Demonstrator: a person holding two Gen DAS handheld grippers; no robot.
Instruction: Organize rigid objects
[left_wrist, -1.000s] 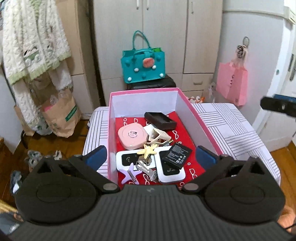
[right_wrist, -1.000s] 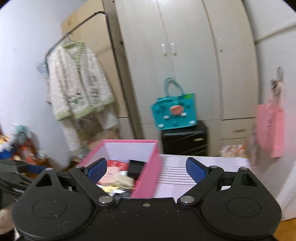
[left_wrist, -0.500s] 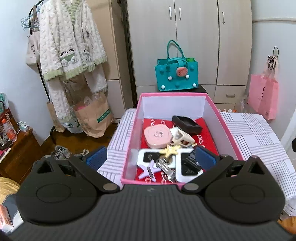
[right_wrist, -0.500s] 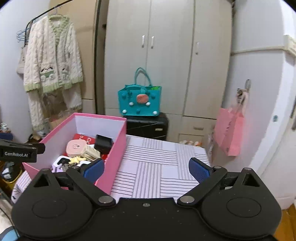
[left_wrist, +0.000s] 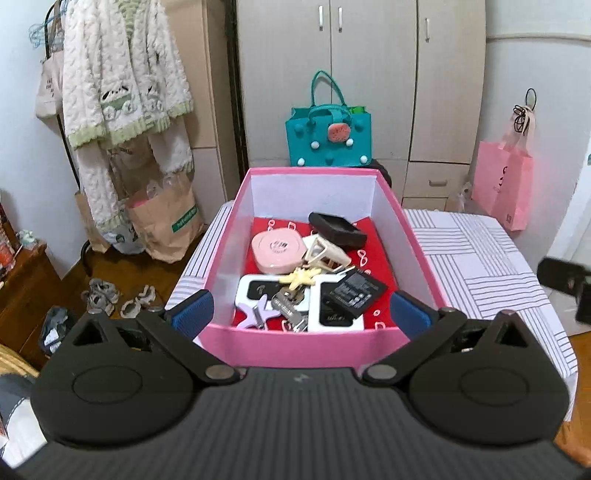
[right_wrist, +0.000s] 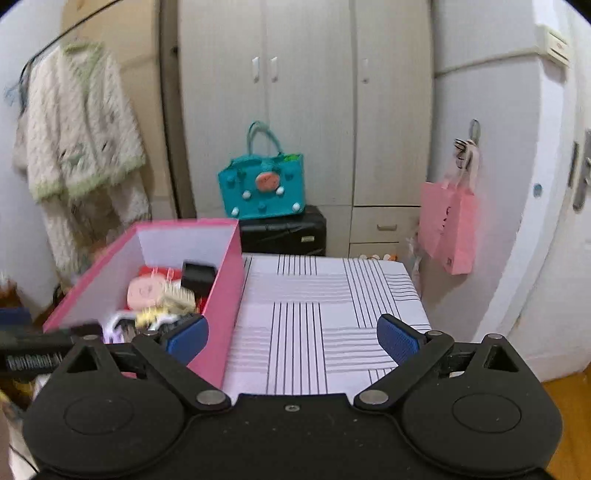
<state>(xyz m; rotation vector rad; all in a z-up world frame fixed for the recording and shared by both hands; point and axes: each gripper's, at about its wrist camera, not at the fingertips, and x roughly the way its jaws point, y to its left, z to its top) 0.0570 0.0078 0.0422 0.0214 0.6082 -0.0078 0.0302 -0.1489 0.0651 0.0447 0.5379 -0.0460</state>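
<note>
Inside the pink box (left_wrist: 295, 347), small rigid items lie jumbled together.

One pink box (left_wrist: 299, 347), two white routers (left_wrist: 255, 291), two star clips (left_wrist: 301, 277).

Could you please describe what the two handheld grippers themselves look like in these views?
Both look alike. The left gripper and right gripper each have a matte black body with two round discs, black linkage arms joined by silver pivot pins, and blue textured pads on the fingertips. The left body's top is ribbed. White lettering shows on the left gripper's side in the right wrist view, too blurred to read. No cables or sleeves show.
</note>
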